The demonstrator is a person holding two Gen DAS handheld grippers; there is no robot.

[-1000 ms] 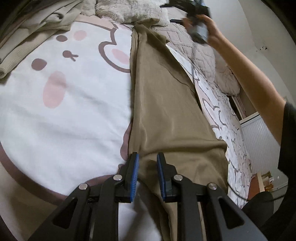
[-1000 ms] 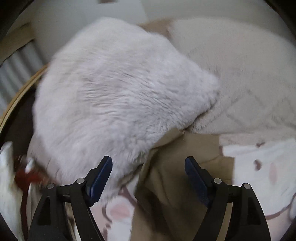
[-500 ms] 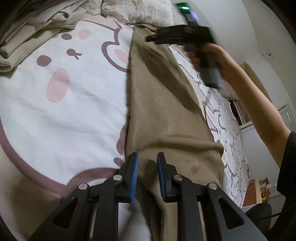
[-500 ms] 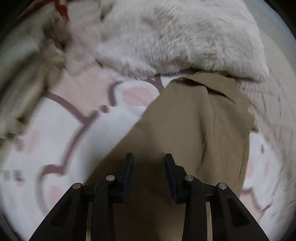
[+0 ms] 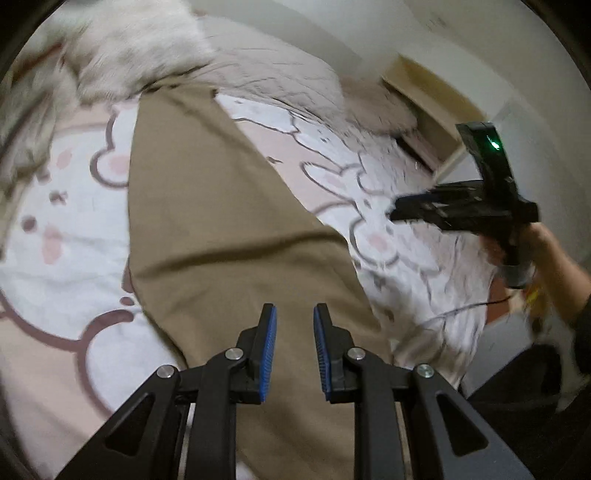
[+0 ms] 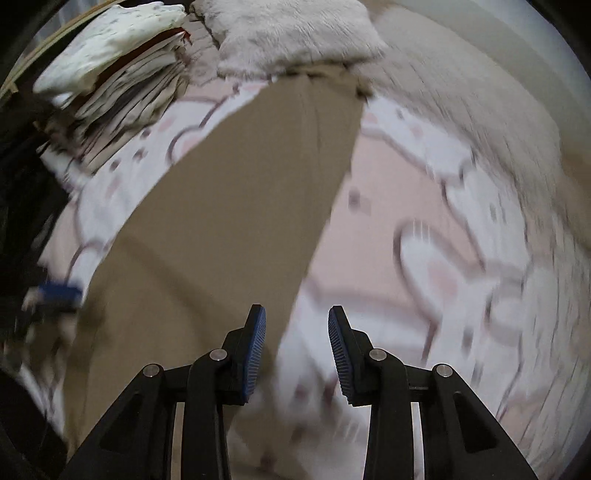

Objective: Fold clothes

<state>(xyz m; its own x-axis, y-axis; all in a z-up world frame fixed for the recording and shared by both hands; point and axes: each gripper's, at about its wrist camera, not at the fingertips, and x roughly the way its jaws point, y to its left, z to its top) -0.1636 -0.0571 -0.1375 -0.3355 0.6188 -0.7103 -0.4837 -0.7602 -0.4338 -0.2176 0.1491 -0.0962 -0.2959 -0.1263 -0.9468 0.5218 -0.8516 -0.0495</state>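
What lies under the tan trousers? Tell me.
The tan trousers lie on a bunny-print sheet. Their far end tucks under a fluffy white pillow; whatever sits beneath there is hidden.

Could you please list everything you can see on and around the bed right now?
Trousers: one, khaki, laid lengthwise down the middle of the bedsheet.
Bedsheet: one, white and pink with cartoon rabbit outlines, covering the bed under the trousers.
Fluffy pillow: one, pale grey, at the far end of the trousers.
Quilted blanket: one, cream, along the far right side of the bed.
Folded stack: one pile, mostly cream and white, far left corner.
Left tongs: one, black with blue pads, narrow empty gap, above the trousers' near end.
Right tongs: one, black with blue pads, empty, over the trousers' right edge.
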